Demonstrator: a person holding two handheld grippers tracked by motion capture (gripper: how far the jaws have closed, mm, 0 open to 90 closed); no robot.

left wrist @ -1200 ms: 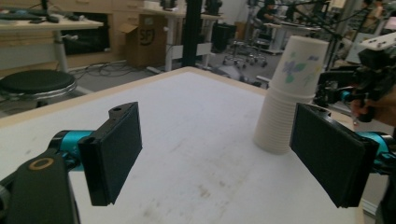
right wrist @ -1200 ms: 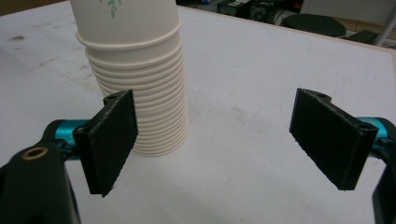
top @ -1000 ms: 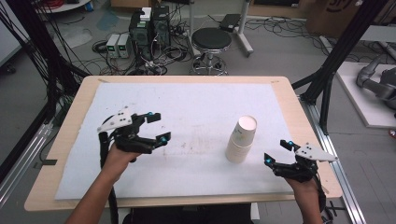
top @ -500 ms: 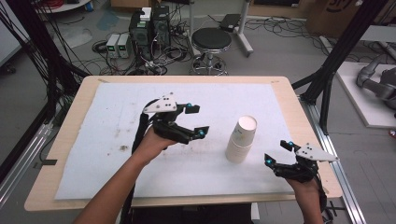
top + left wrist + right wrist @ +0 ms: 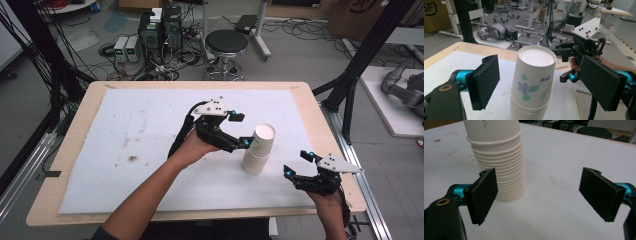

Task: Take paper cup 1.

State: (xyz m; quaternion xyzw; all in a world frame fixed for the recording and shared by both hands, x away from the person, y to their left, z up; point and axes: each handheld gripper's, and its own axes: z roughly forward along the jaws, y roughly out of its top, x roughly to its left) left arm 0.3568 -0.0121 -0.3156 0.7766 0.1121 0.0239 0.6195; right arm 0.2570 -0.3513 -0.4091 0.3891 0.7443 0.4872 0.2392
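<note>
Left hand-held gripper [image 5: 240,131], jaws open, brackets the top cup [image 5: 535,72]: close squarely above the stack [image 5: 501,177] rims. Right hand-held gripper [image 5: 296,164] open at 4 o'clock.

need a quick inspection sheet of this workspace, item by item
surface: wooden table under a white mat, mat stained with dark specks
job's things: stack of paper cups upright on the mat, top cup has a flower print
clutter: nothing seen
grippers: left hand-held gripper open, jaws either side of the top cup, no contact visible; right hand-held gripper open, apart from the stack
cables: black cable trails from the left gripper
surroundings: stool, electronics boxes and loose wires on the floor
</note>
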